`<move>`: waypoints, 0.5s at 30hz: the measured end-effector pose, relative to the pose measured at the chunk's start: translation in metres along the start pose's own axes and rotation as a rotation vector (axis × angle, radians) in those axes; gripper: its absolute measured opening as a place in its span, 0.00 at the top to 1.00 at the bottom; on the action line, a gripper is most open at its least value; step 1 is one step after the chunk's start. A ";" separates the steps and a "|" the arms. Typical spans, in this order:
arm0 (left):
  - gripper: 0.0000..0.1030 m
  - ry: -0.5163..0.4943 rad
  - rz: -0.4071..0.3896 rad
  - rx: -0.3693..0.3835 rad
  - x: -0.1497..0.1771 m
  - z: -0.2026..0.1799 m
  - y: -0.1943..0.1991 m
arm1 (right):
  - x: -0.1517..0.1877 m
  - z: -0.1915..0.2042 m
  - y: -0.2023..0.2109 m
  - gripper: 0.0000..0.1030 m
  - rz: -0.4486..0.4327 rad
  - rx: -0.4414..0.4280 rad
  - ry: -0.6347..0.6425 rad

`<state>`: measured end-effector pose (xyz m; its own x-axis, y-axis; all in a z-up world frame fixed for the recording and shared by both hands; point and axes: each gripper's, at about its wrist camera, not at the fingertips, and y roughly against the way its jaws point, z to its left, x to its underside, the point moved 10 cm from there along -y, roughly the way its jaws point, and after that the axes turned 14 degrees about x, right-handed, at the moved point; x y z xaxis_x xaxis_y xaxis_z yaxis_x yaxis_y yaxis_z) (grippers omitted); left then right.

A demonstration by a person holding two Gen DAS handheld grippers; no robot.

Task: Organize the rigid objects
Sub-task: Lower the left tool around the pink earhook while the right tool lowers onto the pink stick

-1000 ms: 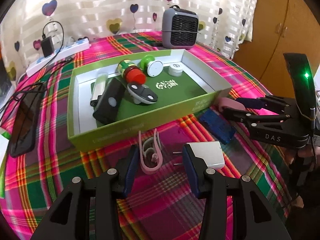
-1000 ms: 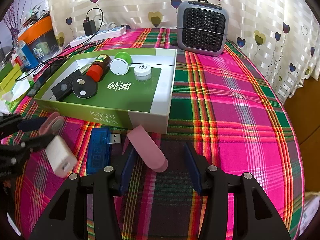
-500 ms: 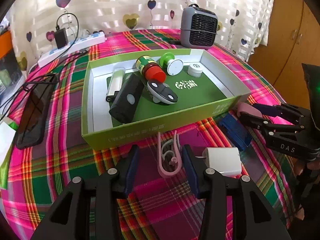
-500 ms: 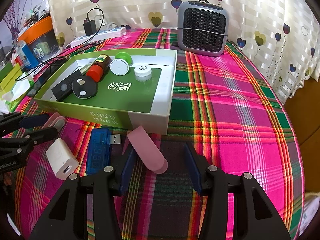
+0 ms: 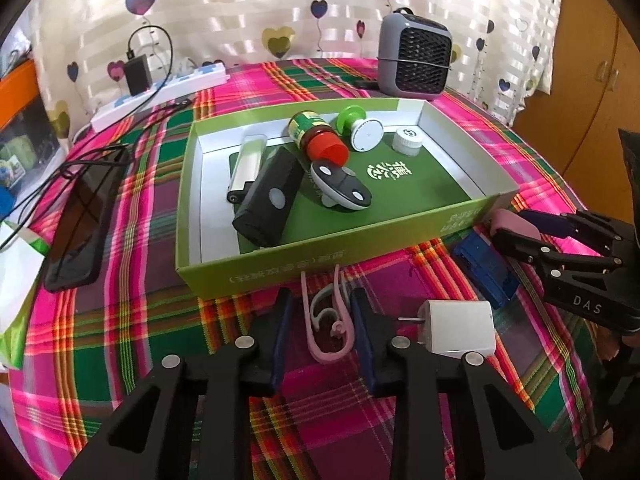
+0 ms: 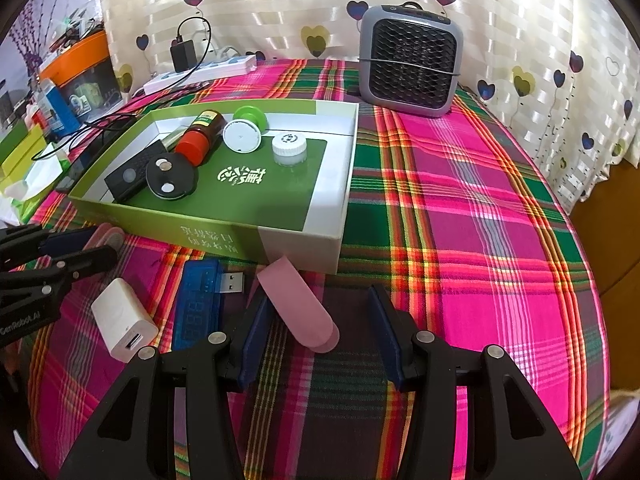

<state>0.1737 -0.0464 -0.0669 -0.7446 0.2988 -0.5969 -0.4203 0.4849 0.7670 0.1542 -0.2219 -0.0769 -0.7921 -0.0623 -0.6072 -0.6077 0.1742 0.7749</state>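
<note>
A green box [image 5: 280, 266] [image 6: 200, 236] on the plaid cloth holds several small items, among them a red-capped bottle [image 5: 320, 140] and a black remote [image 5: 268, 200]. My left gripper [image 5: 322, 316] is open, its fingers either side of a pink clip [image 5: 328, 328] lying in front of the box. A white charger [image 5: 456, 326] [image 6: 122, 320] lies to its right. My right gripper [image 6: 316, 324] is open around a pink flat case [image 6: 298, 308]. A blue USB meter [image 6: 198, 304] [image 5: 484, 270] lies between charger and case.
A grey fan heater [image 6: 410, 60] stands at the back. A power strip [image 5: 160, 94] with cables and a black phone [image 5: 86, 216] lie at the left. Boxes and clutter sit beyond the left edge [image 6: 60, 92].
My left gripper has let go of the white charger, which now lies on the cloth, and has moved left to straddle the pink clip. The right gripper has not moved.
</note>
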 end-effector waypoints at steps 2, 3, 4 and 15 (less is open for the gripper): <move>0.76 0.003 -0.001 0.000 0.000 0.000 0.000 | -0.001 0.001 0.000 0.53 -0.001 -0.002 0.001; 0.77 0.003 -0.001 0.001 0.000 0.001 0.000 | 0.000 0.001 0.001 0.55 -0.003 -0.006 0.002; 0.77 0.002 -0.001 0.000 0.000 0.001 0.000 | -0.001 0.003 0.001 0.59 -0.005 -0.011 0.006; 0.78 0.005 -0.004 0.001 0.001 0.001 0.001 | 0.002 0.001 0.003 0.82 -0.011 -0.021 -0.007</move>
<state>0.1730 -0.0452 -0.0668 -0.7454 0.2930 -0.5987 -0.4226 0.4869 0.7644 0.1512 -0.2208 -0.0757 -0.7850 -0.0574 -0.6169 -0.6175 0.1534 0.7715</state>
